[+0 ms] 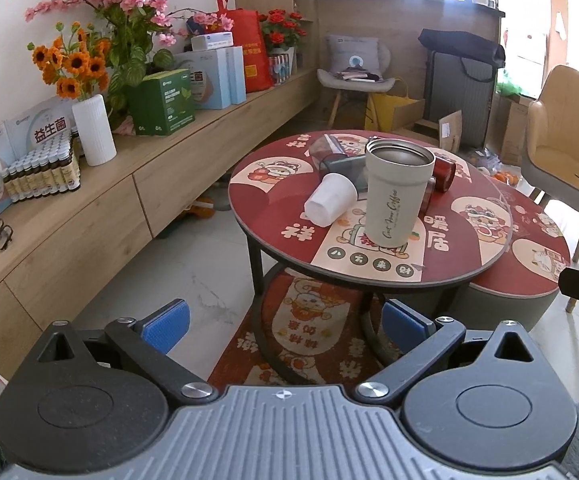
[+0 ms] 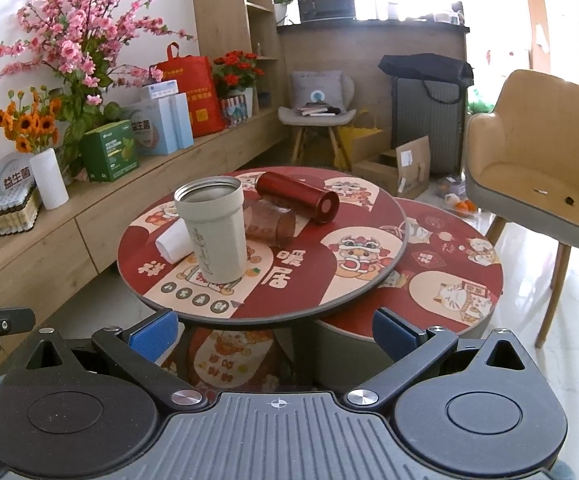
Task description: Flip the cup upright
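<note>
Both our left tongs (image 1: 285,322) and right tongs (image 2: 275,326) hang wide open and empty, away from the table (image 2: 369,248), where the white cup (image 1: 329,204) lies touching the tall mug (image 1: 397,196), which we might bump over.

Your cups sit on the round table ahead of both grippers, well beyond the fingertips. The beige cup (image 1: 395,196) (image 2: 214,229) stands upright, mouth open to the top, metal-lined inside, with script lettering down its side. The white cup (image 1: 329,199) (image 2: 174,242) lies on its side just left of it, touching or nearly touching, its closed base turned toward you. Behind the beige one, a clear brownish cup (image 2: 268,224) lies on its side, and farther back a dark red cup (image 1: 443,171) (image 2: 298,197) lies on its side too.
</note>
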`<state>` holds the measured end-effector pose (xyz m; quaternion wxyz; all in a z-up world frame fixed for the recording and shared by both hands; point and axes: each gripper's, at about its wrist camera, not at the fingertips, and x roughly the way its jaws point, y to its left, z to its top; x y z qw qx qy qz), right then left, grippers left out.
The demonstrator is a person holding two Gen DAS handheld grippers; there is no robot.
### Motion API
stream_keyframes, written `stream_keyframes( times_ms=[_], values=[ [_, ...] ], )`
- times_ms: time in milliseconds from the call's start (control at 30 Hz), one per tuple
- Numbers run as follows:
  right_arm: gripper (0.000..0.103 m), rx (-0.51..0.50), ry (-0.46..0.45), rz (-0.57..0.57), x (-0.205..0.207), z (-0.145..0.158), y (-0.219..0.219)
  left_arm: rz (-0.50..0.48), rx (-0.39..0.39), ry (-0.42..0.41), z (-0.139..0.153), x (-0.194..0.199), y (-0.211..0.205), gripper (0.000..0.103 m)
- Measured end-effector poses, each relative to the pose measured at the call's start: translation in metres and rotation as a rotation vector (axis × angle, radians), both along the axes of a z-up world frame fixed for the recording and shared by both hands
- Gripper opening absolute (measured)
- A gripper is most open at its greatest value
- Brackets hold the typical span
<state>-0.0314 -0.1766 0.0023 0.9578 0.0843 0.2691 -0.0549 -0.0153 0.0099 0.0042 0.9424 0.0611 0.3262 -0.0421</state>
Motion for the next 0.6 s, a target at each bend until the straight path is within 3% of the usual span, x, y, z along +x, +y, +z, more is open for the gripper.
stream_keyframes(
  times_ms=[600],
  values=[
    [0.103, 0.0, -0.015, -0.008, -0.0002, 0.0028, -0.0014, 0.011, -0.006, -0.019, 0.0025, -0.0033, 0.005, 0.103]
  ],
)
